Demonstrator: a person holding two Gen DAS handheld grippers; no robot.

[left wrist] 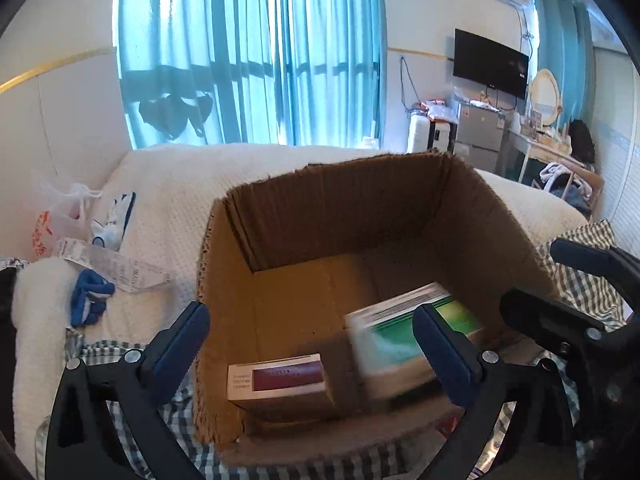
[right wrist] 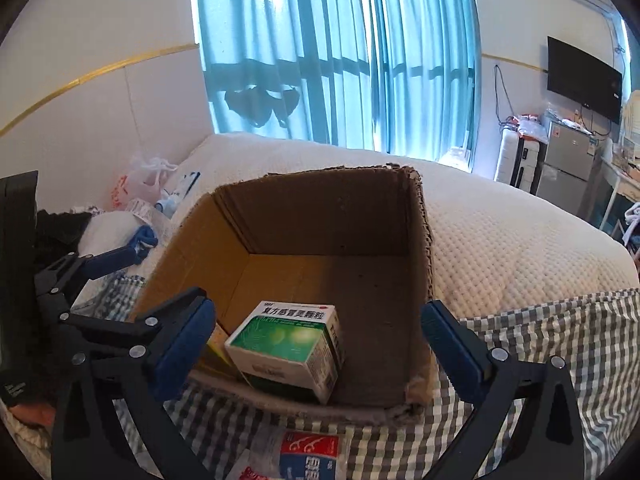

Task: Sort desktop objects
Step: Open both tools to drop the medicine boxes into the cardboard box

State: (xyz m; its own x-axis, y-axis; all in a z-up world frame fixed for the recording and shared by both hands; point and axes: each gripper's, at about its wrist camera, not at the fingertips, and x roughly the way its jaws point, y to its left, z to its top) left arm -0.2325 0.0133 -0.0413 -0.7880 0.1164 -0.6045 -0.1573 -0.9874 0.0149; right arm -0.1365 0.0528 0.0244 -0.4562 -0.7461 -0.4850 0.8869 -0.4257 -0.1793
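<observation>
left gripper (left wrist: 310, 344) wide, empty | right gripper (right wrist: 318, 340) wide, empty | green medicine box (right wrist: 286, 346) in cardboard box (right wrist: 340, 216), 6 o'clock | next: floss-pick packet (right wrist: 308, 454) on checked cloth, grip its flat sides squarely

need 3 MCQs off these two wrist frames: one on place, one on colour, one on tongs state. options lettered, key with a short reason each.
1. Where is the green-and-white medicine box?
A. on the checked cloth
B. inside the cardboard box
C. in the right tongs

2. What colour are the curtains?
A. blue
B. red
C. yellow

3. What state are the right tongs in?
A. shut on a box
B. open and holding nothing
C. shut and holding nothing

Key:
1 B, it rests on the carton's floor, near the front wall.
2 A, blue fabric covers the window.
3 B, the fingers stand wide apart, with nothing between them.
</observation>
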